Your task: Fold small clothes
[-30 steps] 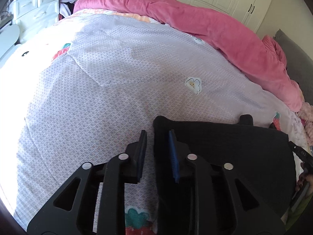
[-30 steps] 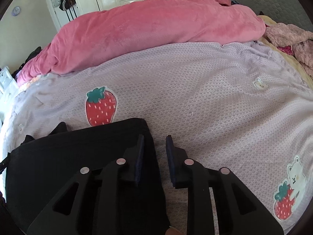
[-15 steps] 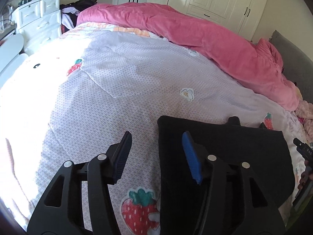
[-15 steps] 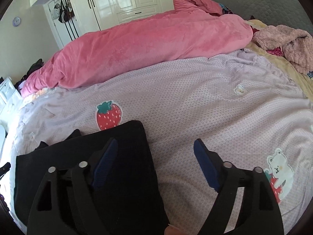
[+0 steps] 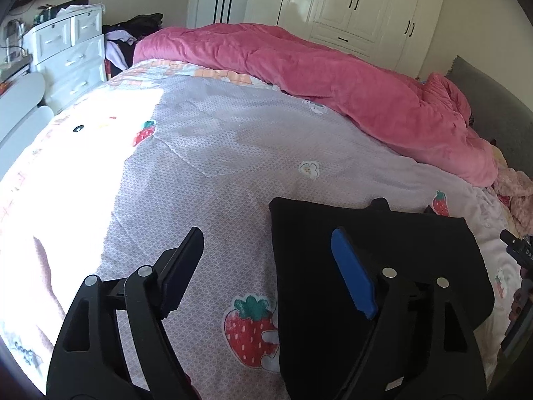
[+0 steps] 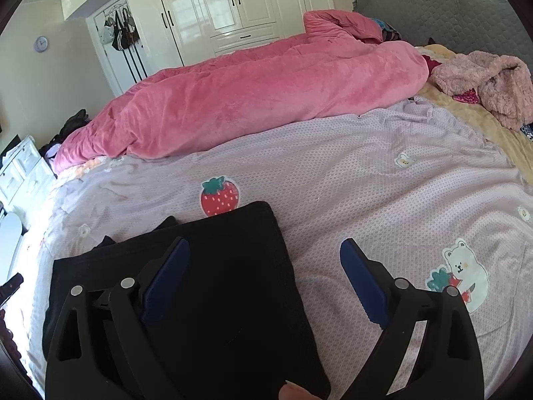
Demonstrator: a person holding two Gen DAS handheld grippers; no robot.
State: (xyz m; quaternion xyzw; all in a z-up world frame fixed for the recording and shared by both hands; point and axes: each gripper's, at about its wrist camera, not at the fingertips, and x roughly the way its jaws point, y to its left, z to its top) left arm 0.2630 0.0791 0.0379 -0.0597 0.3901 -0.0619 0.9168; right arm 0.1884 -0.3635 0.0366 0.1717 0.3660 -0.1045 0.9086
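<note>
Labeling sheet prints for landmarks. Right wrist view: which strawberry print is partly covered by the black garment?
The lone strawberry print: the black garment covers its lower edge. The other strawberry is held by the bear print, clear of the garment.

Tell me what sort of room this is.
A bedroom, most likely: a wide bed with a pink duvet bunched along it, white wardrobes behind, and a white chest of drawers beside.
</note>
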